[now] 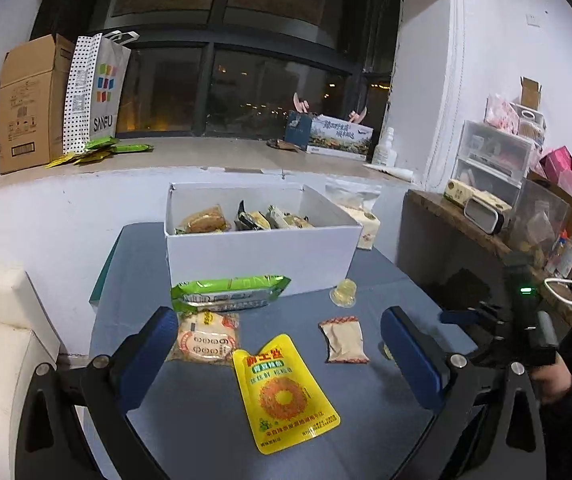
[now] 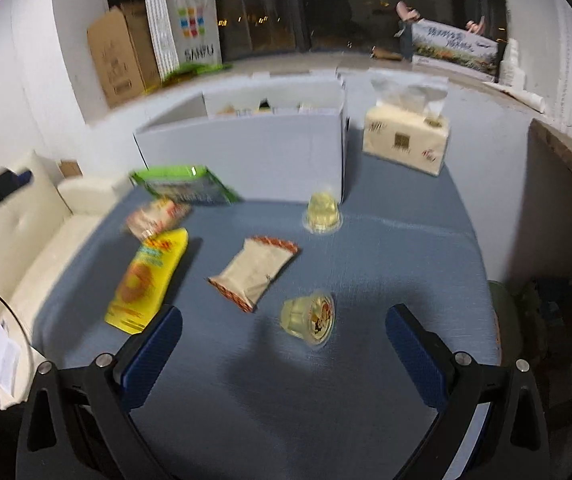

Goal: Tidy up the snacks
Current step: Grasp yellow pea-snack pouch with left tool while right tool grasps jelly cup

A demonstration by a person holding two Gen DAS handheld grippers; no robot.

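Left gripper (image 1: 279,354) spread wide, empty, flat yellow printed pouch (image 1: 286,392) on blue table (image 1: 205,420) between its fingers | right gripper (image 2: 283,344) spread wide, empty, clear jelly cup (image 2: 310,318) between fingers | white open box (image 1: 259,256) far.

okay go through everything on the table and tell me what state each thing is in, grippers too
Left gripper: open, holding nothing.
Right gripper: open, holding nothing.
White box: lidless, snacks inside.
Yellow pouch: flat, sealed.
Near jelly cup: tipped on its side.
Far jelly cup: upright.
Tissue pack: opened.
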